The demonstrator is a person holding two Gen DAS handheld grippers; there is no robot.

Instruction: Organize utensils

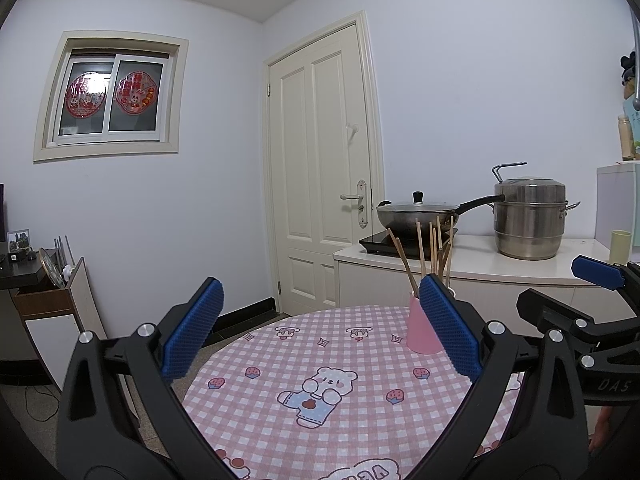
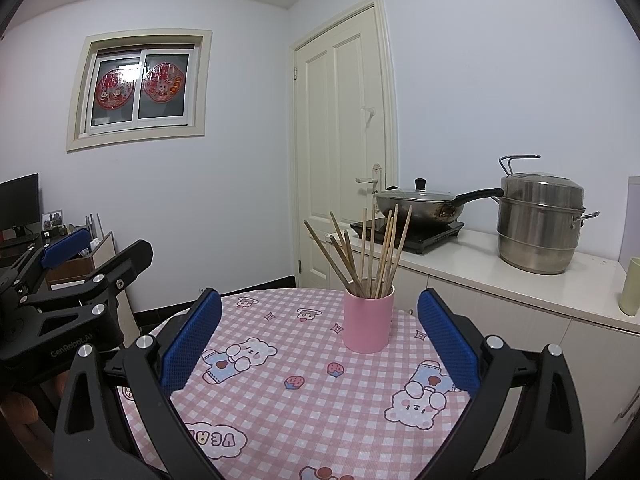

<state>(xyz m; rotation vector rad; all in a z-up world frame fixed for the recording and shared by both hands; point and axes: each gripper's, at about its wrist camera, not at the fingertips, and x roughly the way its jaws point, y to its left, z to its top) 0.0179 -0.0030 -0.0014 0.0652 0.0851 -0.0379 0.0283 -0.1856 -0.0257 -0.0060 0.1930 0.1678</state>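
Note:
A pink cup (image 2: 369,322) stands upright on the round table with the pink checked cloth (image 2: 304,392). Several wooden chopsticks (image 2: 372,252) stand in it, fanned out. In the left wrist view the cup (image 1: 420,330) is partly hidden behind my left gripper's right finger, with the chopsticks (image 1: 434,250) rising above it. My left gripper (image 1: 320,328) is open and empty, above the table near the cup. My right gripper (image 2: 320,340) is open and empty, a short way in front of the cup. Each gripper shows at the edge of the other's view.
A white counter (image 2: 500,276) runs behind the table on the right, with a lidded wok (image 2: 420,202) on a black hob, a steel steamer pot (image 2: 540,224) and a pale green cup (image 2: 631,288). A closed door (image 2: 344,152) is behind. A low cabinet (image 1: 52,304) stands at the left.

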